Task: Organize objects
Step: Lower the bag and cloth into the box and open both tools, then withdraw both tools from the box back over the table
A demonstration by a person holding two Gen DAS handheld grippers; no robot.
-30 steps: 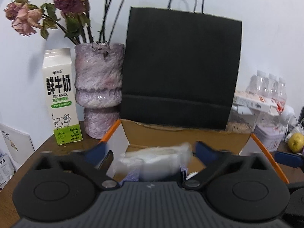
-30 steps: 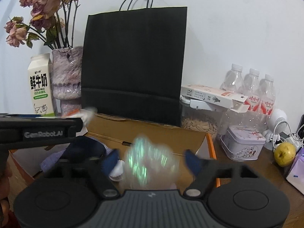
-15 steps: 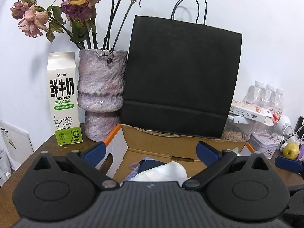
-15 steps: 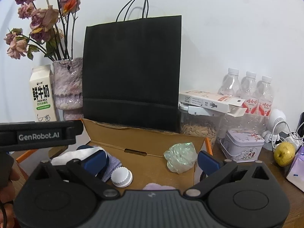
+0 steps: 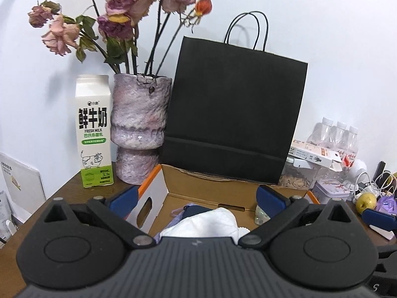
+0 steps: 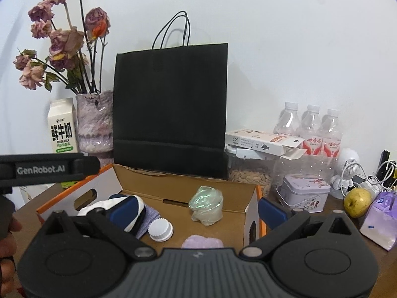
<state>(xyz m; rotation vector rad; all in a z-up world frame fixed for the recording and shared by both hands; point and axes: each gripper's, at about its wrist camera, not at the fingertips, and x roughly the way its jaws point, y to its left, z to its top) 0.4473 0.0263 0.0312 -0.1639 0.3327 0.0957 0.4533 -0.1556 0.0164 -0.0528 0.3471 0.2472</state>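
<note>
Both grippers hang over the open cardboard box (image 6: pixel 250 211) at the desk's back edge, in front of the black paper bag (image 6: pixel 171 114). The left gripper (image 5: pixel 196 200) and the right gripper (image 6: pixel 196 211) each have fingers spread apart, holding nothing. Inside the box lie a white mask (image 5: pixel 211 224), a crumpled shiny wrapper (image 6: pixel 206 207) near its right wall, and a white cap (image 6: pixel 160 229).

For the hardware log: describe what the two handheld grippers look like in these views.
Both match. The left gripper and the right gripper each have a ribbed dark grey body, two black housings with round discs, black linkage arms with silver pivot pins, and blue finger pads. A small white mark sits on the body's middle. In the right wrist view, a black bar reads GenRobot.AI. No cables or sleeves show.
</note>
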